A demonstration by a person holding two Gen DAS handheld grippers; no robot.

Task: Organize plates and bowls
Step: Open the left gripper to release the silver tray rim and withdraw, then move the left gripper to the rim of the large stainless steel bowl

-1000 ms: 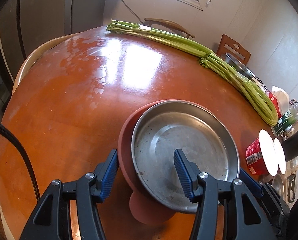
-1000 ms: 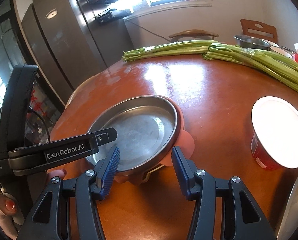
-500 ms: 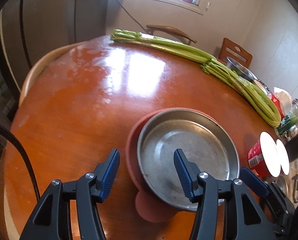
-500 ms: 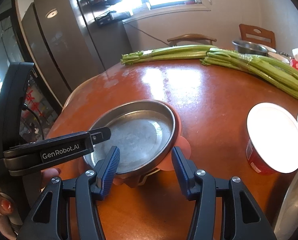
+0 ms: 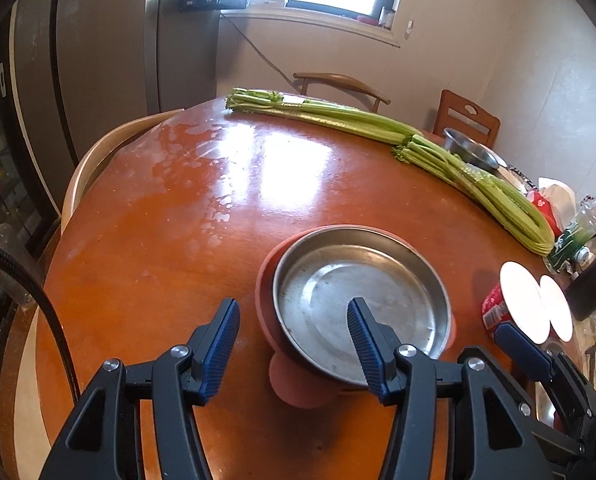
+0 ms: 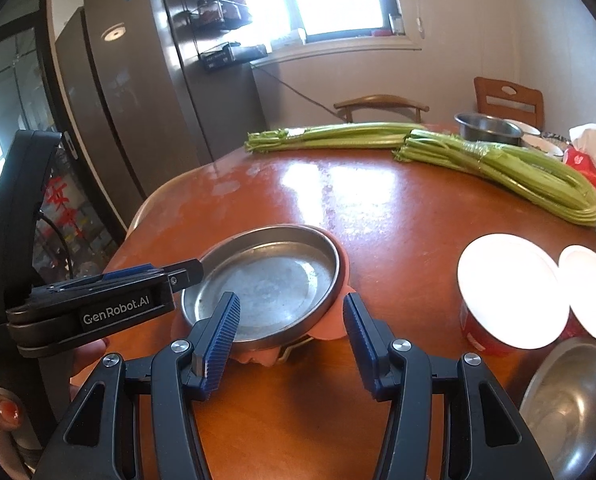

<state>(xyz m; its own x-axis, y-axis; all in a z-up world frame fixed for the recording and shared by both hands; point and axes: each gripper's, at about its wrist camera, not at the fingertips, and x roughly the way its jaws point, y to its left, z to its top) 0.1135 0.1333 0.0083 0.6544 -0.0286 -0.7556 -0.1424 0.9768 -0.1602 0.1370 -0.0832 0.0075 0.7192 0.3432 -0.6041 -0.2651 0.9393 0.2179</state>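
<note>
A round orange-brown table fills the room's middle. Near its front edge a shallow steel plate sits nested on a reddish-pink plate whose rim shows around its left side. Two handheld tongs hover just short of this stack. The left gripper has its blue-padded jaws spread wide and holds nothing; the right gripper is likewise spread and empty, straddling the stack's near rim from above. A steel bowl lies at the far right corner of the right-hand view, and another steel bowl stands behind long bundles of celery. Two red cups with white lids stand just beside the stack's right. My worry: a grab at the thin steel rim could slip, or drag the pink plate along, and a wide swing could knock the cups over
</note>
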